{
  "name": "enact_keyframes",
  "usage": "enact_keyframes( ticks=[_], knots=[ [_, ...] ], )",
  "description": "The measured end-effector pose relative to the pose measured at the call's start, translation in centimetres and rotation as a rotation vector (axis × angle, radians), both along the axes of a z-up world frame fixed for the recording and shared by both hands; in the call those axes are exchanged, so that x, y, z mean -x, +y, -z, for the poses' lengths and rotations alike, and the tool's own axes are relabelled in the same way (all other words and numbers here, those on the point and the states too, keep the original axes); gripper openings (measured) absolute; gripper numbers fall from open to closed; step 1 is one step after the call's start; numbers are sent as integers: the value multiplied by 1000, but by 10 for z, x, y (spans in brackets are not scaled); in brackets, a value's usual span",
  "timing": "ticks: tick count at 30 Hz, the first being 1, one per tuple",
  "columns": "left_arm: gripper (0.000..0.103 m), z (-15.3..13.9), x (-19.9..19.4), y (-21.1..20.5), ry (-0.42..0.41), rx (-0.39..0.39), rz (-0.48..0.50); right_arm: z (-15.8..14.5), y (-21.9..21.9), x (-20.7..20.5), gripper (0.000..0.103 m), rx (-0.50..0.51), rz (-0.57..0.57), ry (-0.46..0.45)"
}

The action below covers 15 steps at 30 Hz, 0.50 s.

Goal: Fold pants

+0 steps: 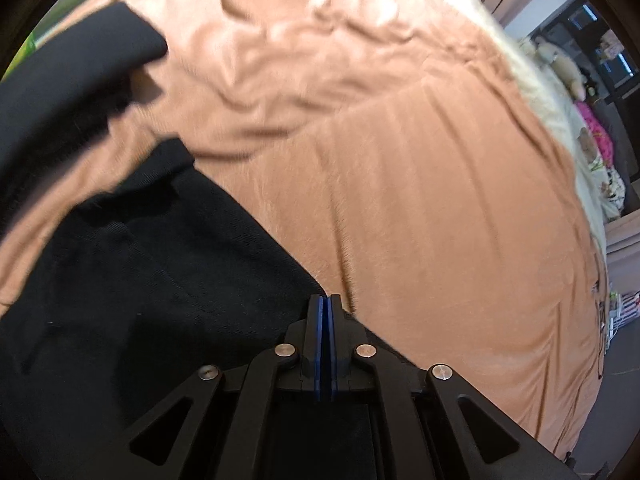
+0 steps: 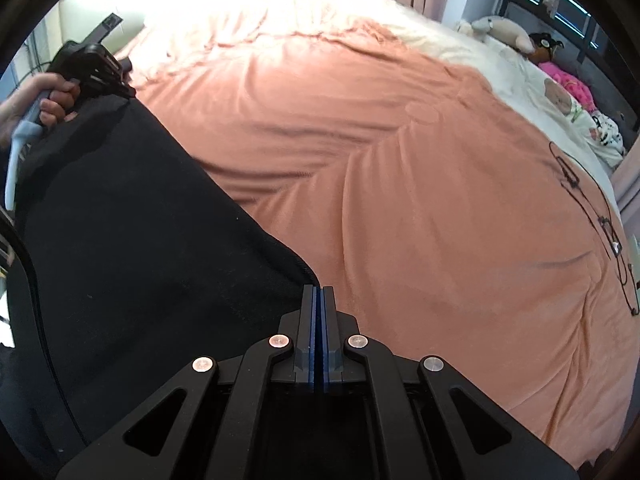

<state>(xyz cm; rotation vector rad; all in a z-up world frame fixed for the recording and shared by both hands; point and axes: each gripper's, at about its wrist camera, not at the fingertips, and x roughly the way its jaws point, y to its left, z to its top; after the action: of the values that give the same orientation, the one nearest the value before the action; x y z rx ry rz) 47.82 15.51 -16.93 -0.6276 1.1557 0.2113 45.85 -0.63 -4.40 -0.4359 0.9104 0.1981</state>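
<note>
A: In the left wrist view, what do the pants (image 1: 140,280) look like?

B: Black, soft cloth, filling the frame from about 7 to 10 o'clock, lying on a peach blanket (image 1: 400,180). Their edge runs slantwise down to the fingertips, and a blurred fold of the same cloth sits up near 10 o'clock.

A: And the left gripper (image 1: 327,300)?

B: At 6 o'clock, its blue pads pressed together with no gap showing. The tips sit right at the hem of the pants; cloth seems pinched there, though how much is between the pads I cannot tell.

A: Now the right wrist view.

B: The pants (image 2: 140,240) are a broad black sheet from 7 to 10 o'clock, pulled fairly flat over the blanket (image 2: 400,180), with a corner ending at the tips of the right gripper (image 2: 318,290). That gripper's jaws are closed tight too, at the corner's edge.

A: Anything else?

B: At 10 o'clock a hand (image 2: 44,100) holds the left gripper (image 2: 122,80) at the far end of the pants. Stuffed toys (image 2: 508,34) lie near 1 o'clock.
</note>
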Motion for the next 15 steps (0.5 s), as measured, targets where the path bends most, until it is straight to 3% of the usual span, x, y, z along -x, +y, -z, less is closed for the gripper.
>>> enact_keyframes(
  ticks=[3,7,10,11,15],
  knots=[
    [8,-3,4,2,-25,11,-6,12,3,-8,0,5,22,29],
    [53,-18,20,-3,-38,-37,11,6,1,-6,16,-14,52,18],
    [54,-28,35,-3,-52,-53,31,-7,-5,3,49,-62,76,0],
    [54,-30,39,-3,-52,-51,37,-12,-9,6,53,-72,86,-13],
    [54,-44,60,-4,-66,-71,64,-30,-17,29,53,-110,115,-41]
  ],
)
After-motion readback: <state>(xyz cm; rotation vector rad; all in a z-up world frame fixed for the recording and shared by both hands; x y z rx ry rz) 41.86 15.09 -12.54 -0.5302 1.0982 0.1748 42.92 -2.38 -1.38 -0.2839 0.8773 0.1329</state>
